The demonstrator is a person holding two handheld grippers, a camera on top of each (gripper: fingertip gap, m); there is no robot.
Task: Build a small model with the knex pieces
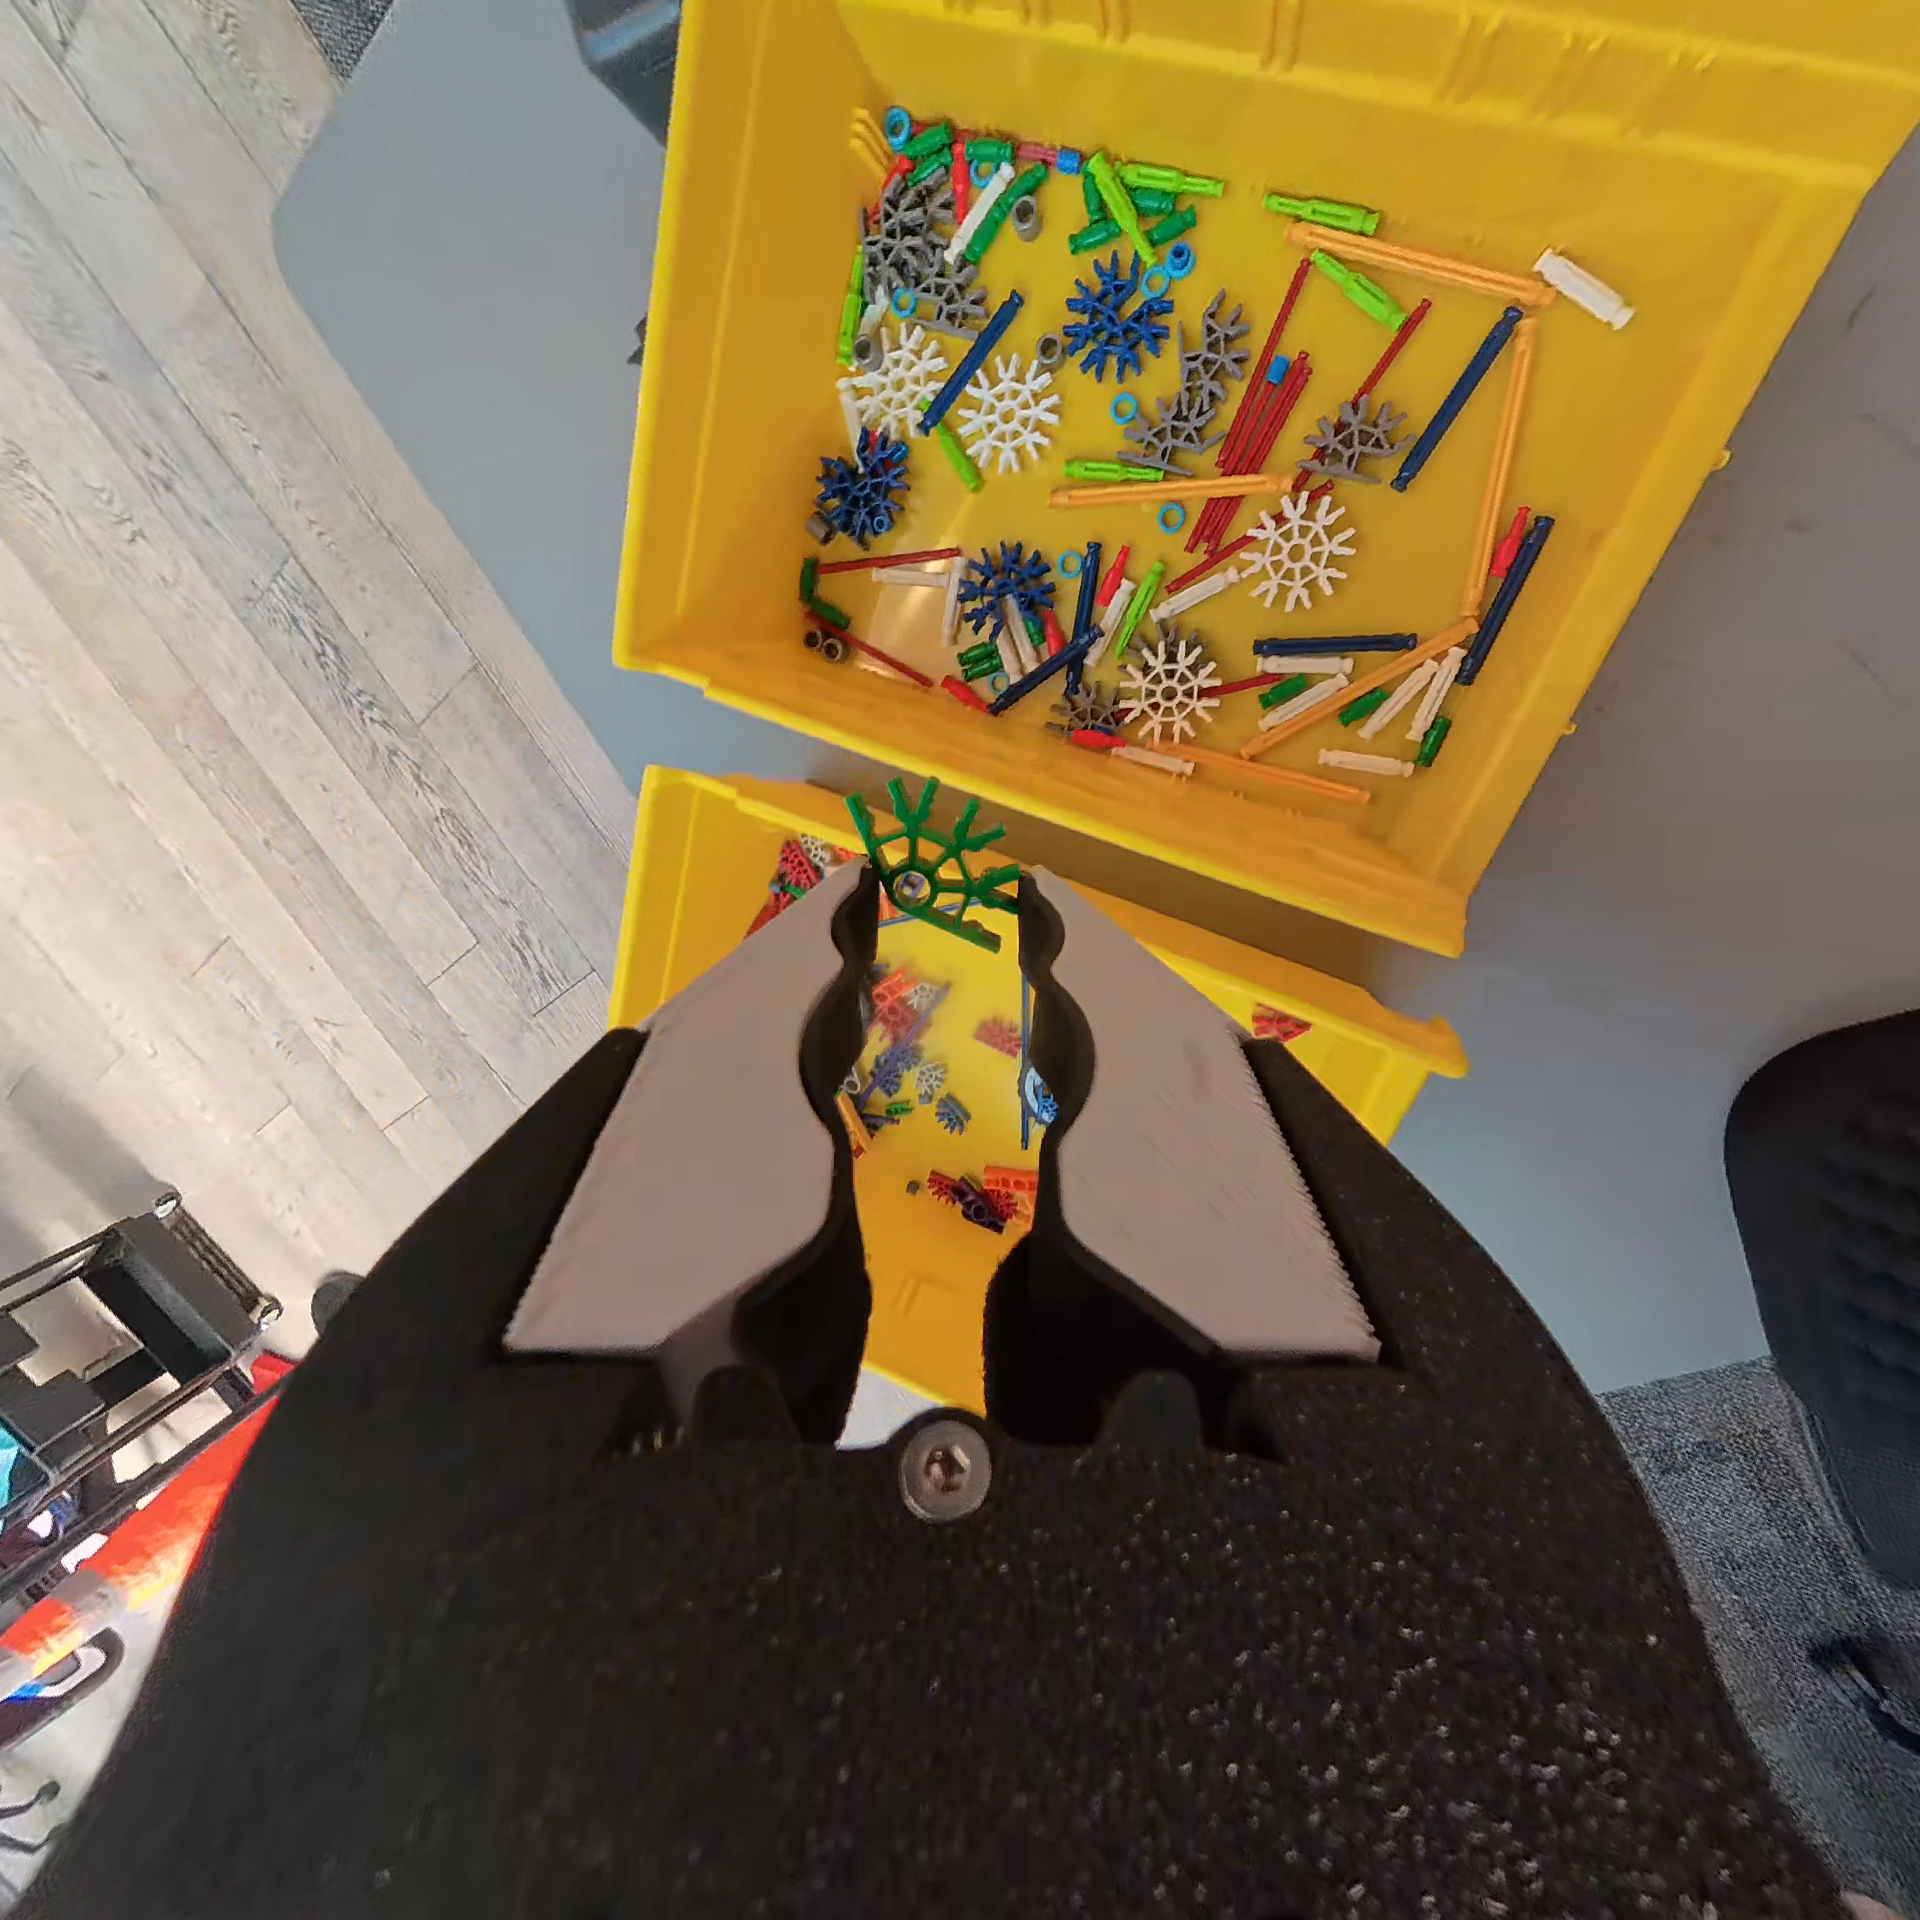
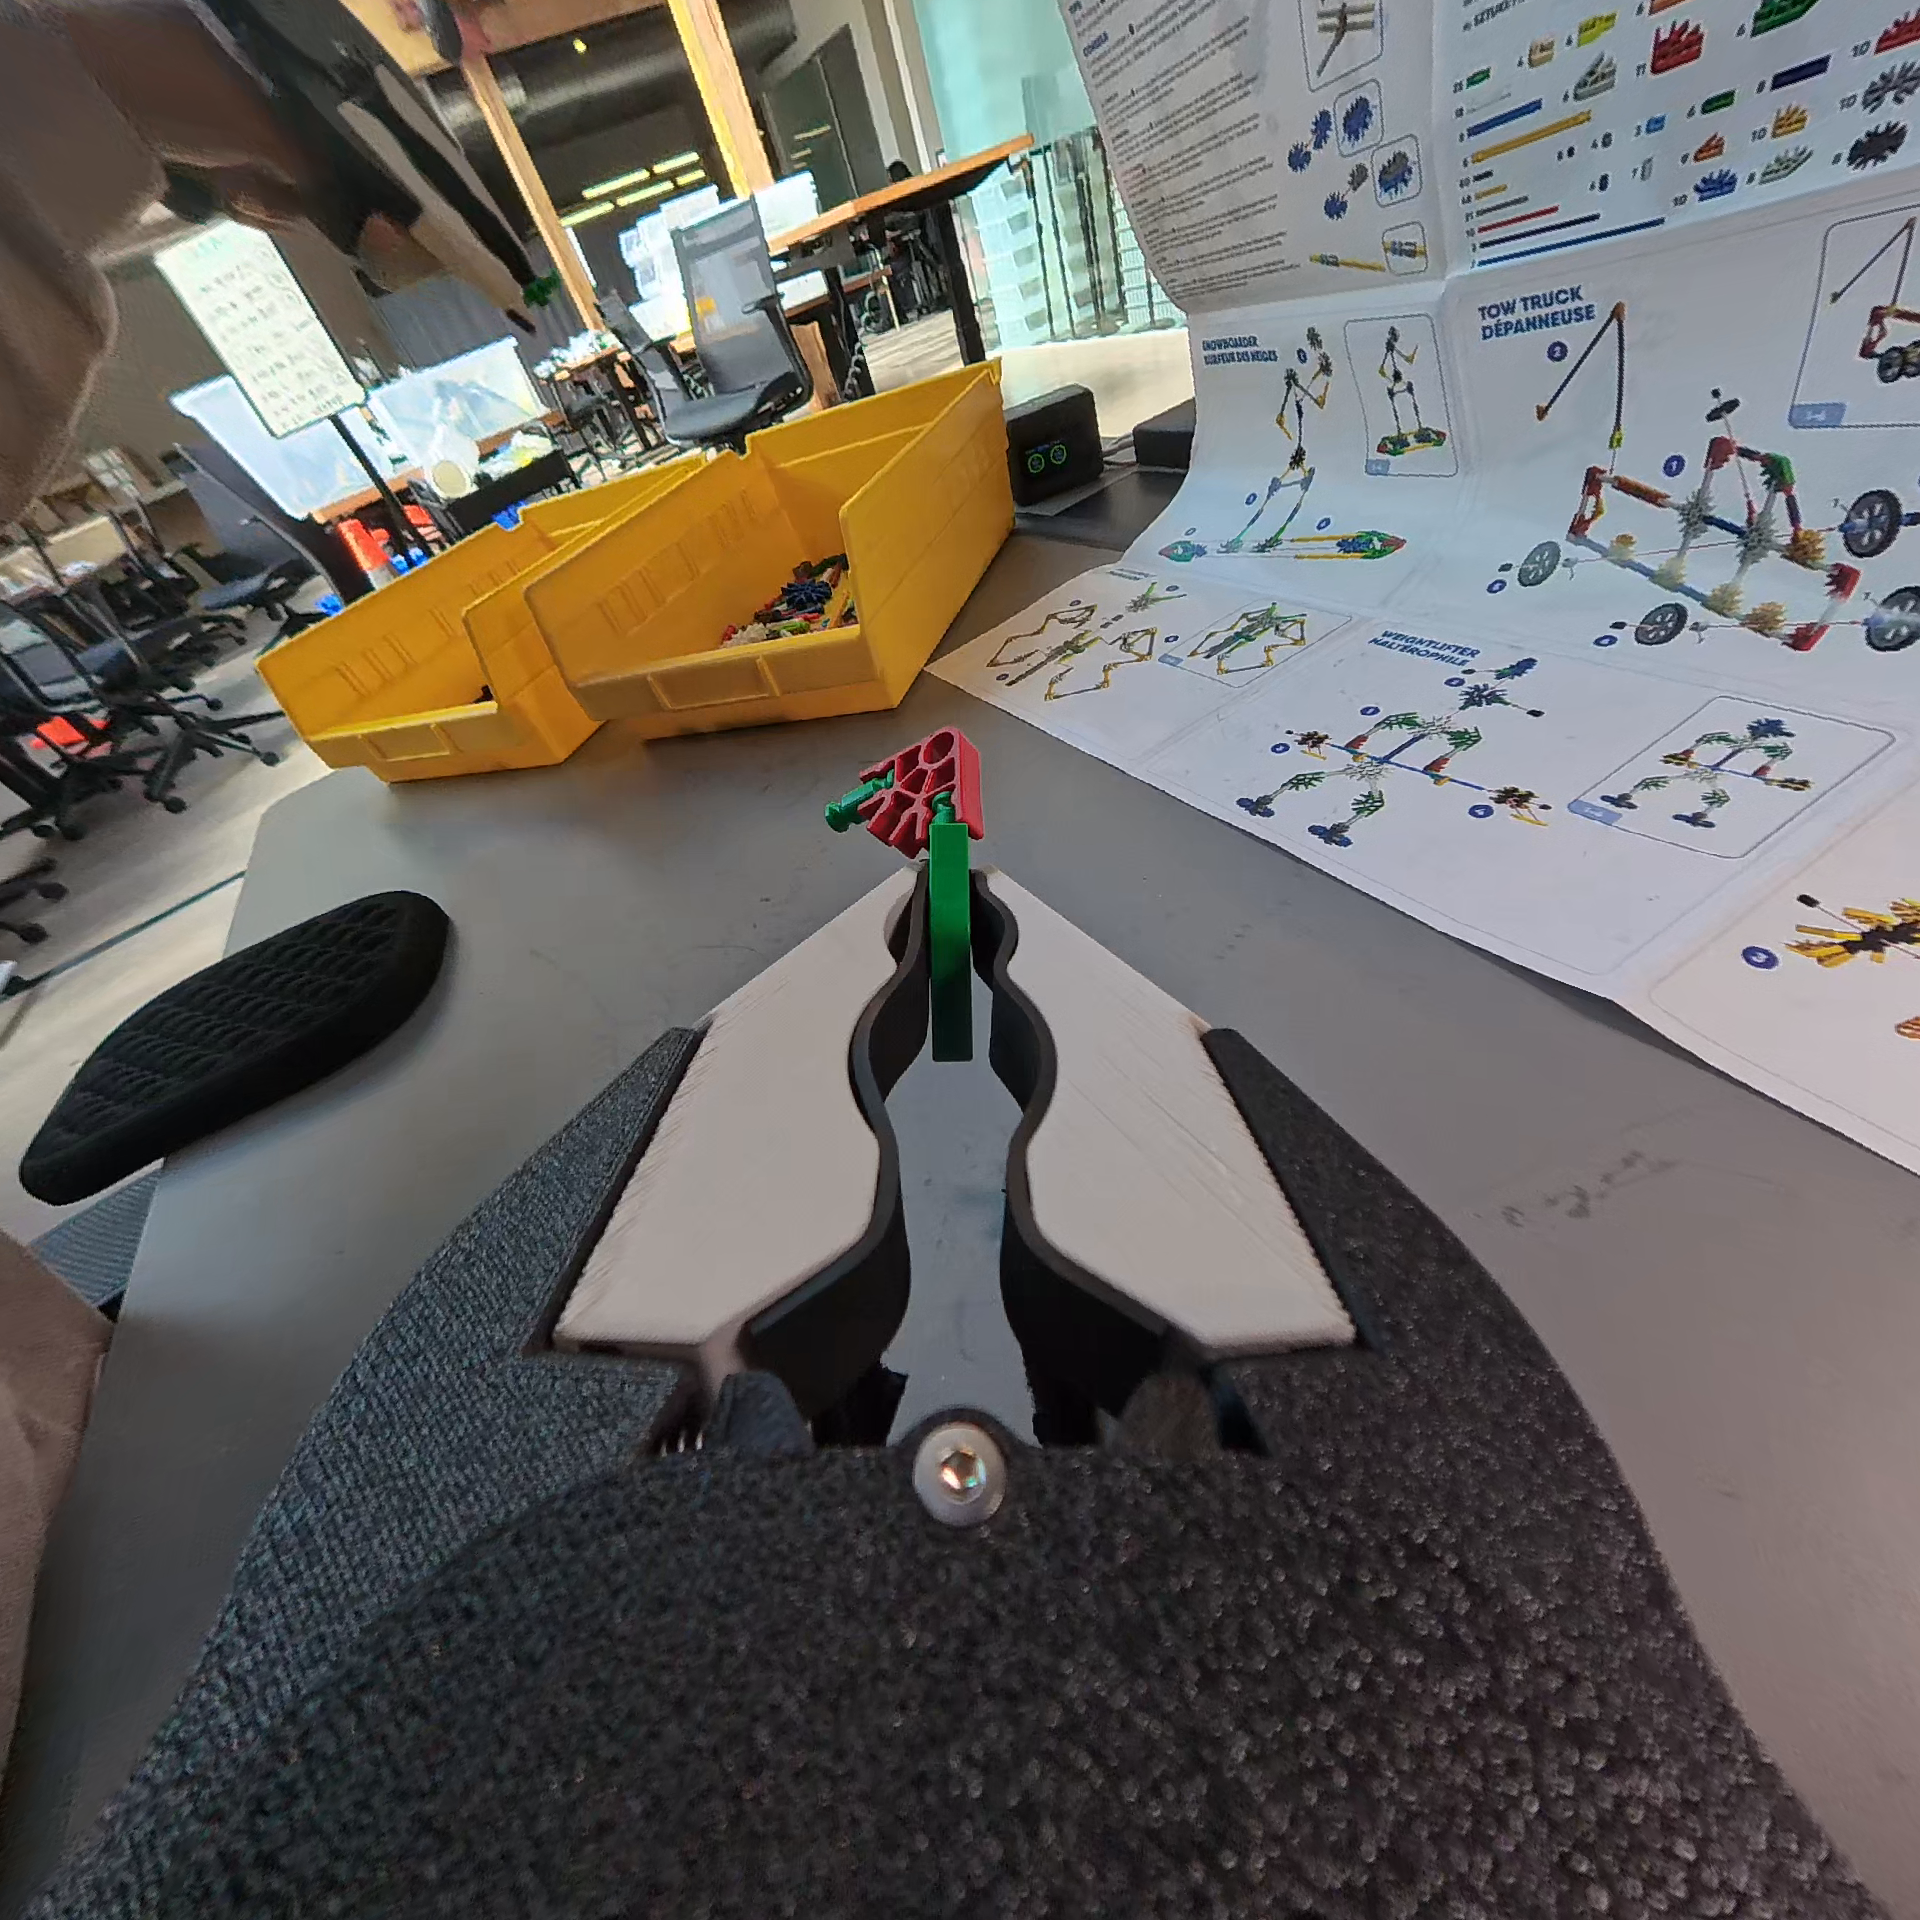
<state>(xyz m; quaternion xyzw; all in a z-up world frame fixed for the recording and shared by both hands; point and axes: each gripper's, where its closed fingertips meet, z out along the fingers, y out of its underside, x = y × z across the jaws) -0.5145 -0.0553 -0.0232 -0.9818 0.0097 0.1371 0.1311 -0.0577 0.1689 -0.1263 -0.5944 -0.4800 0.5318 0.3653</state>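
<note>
Left gripper (image 1: 940,883) up in the air above the two yellow bins, fingers nearly closed, pinching a green fan-shaped connector (image 1: 925,862) by its edges right at the tips; the connector stands clear of everything, spokes pointing away. Directly below it, the near bin (image 1: 1351,1029) with red, orange and blue pieces; beyond, the far bin (image 1: 727,416) full of rods and snowflake-shaped connectors. Right gripper (image 2: 945,883) low over the grey table (image 2: 623,935), fingers closed on a green rod (image 2: 950,935) that runs up between them; a red wedge connector (image 2: 925,784) sits on the rod's far end, with a short green rod (image 2: 847,808) sticking out of its left side. Instruction sheet (image 2: 1455,675) spread to the right, partly propped up. Judgement: the green connector's grip is only at the tips, so any joining push should run straight along a slot, slowly, or the piece may twist out. The rod seems the firmer hold; best kept steady as the anchor.
</note>
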